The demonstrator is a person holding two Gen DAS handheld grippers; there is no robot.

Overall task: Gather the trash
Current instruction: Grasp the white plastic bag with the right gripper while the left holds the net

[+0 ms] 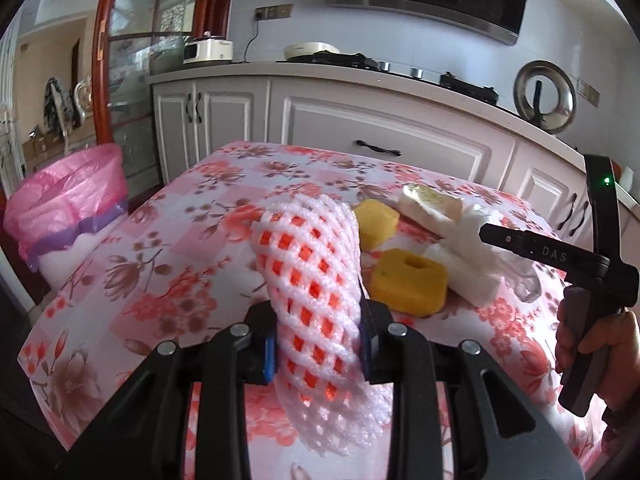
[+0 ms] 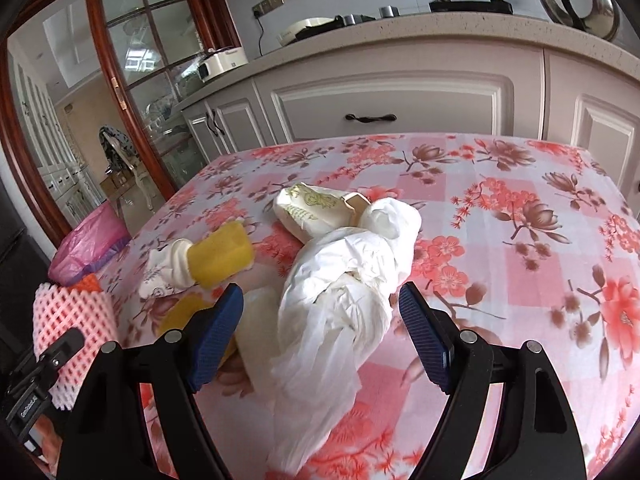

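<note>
My left gripper (image 1: 320,344) is shut on a pink foam fruit net (image 1: 312,264), held above the floral table; the net also shows at the left edge of the right wrist view (image 2: 72,328). My right gripper (image 2: 320,320) is open, its blue pads either side of a crumpled white plastic bag (image 2: 340,280) lying on the table. In the left wrist view the right gripper (image 1: 484,234) reaches over that white bag (image 1: 460,268). Two yellow sponge pieces (image 1: 408,284) (image 1: 376,220) and a cream wrapper (image 2: 316,208) lie beside it.
A bin lined with a pink bag (image 1: 68,204) stands on the floor left of the table (image 1: 180,248). White kitchen cabinets (image 1: 360,120) run behind the table. A wood-framed glass door (image 2: 132,60) is at the left.
</note>
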